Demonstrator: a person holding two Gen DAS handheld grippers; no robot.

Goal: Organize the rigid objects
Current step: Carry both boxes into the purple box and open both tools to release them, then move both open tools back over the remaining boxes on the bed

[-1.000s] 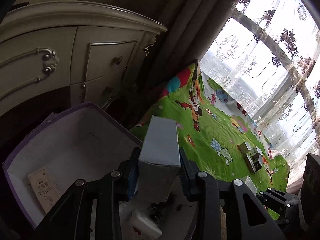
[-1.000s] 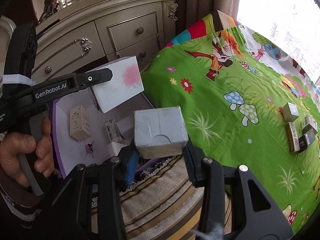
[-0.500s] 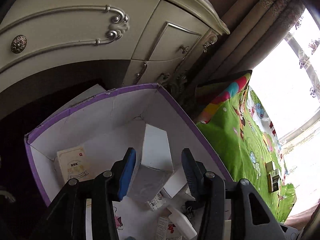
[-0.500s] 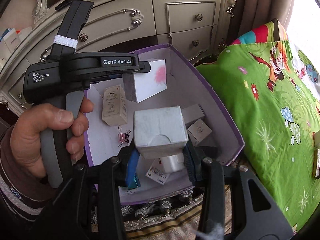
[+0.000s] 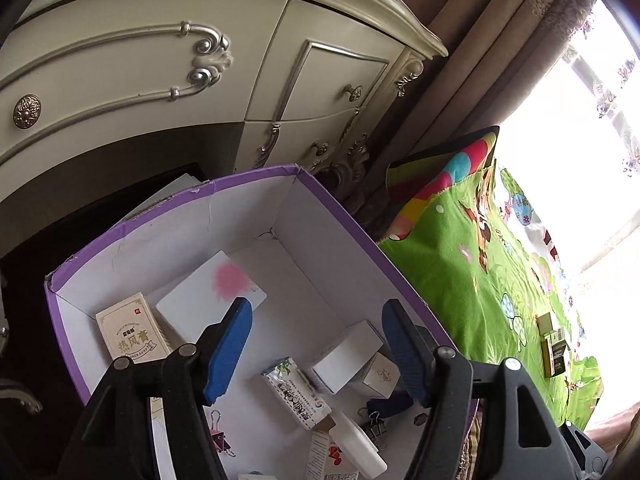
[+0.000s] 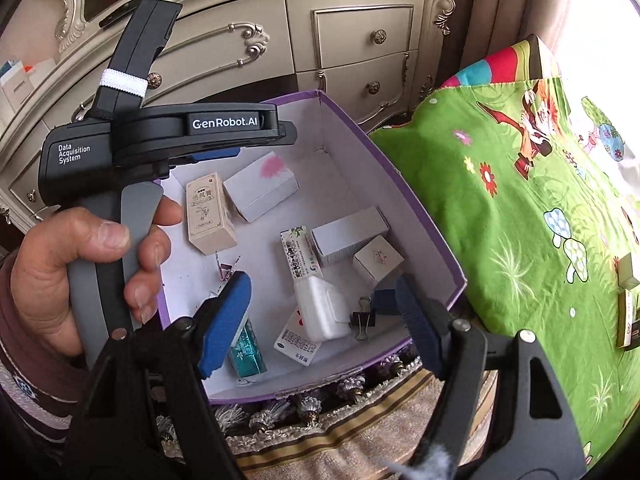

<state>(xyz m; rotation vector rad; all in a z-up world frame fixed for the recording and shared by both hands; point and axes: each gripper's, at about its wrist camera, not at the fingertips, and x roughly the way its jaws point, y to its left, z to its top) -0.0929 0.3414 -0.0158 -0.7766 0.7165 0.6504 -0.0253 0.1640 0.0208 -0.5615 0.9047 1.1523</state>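
Note:
A purple-rimmed cardboard box holds several small packages. A white box with a pink blotch lies at its far end beside a beige carton. A plain white box lies in the middle next to a small white cube. My left gripper is open and empty above the box. My right gripper is open and empty over the near end. The left gripper's body shows in the right wrist view.
A cream dresser stands right behind the box. A green cartoon play mat lies to the right with several small boxes on it. Binder clips, a white plastic case and a teal carton lie in the box.
Both grippers opened and let go of their white boxes. The pink-blotched box now lies at the far end. The right gripper's box is gone from its jaws.

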